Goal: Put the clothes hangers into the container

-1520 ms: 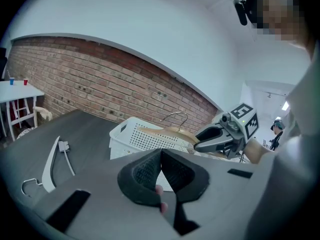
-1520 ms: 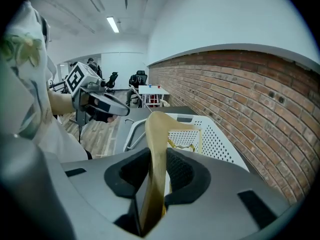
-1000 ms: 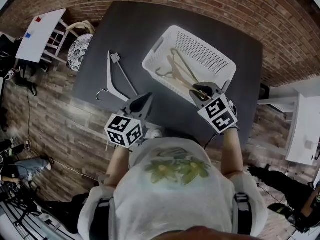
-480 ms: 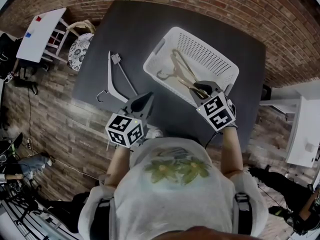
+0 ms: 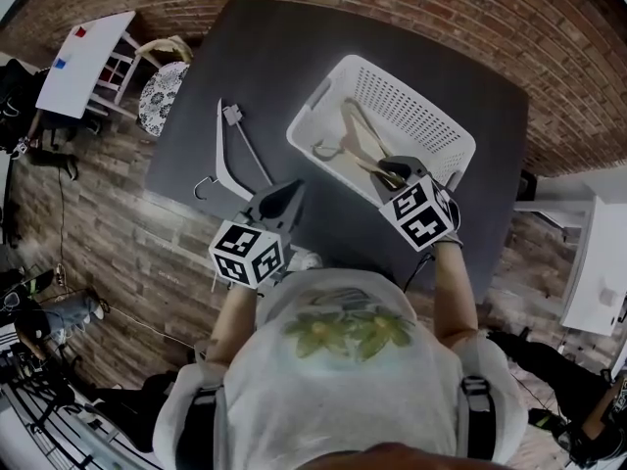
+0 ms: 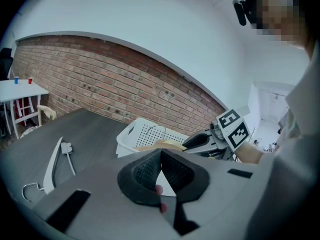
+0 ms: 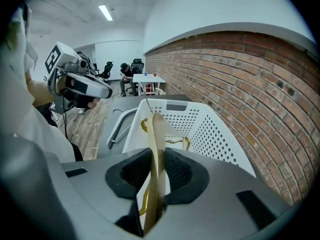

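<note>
Right gripper view: right gripper (image 7: 155, 156) clamped on a wooden hanger (image 7: 155, 129) dipping into the container (image 7: 220, 134) (not dropped yet); left gripper (image 6: 161, 159) has jaws together, empty. One white hanger (image 5: 227, 160) lies by the table's (image 5: 245, 47) left edge, not yet moved.

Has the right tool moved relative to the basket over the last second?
Yes: the right tool, gripping the wooden hanger, has edged further in over the near rim of the white basket.
</note>
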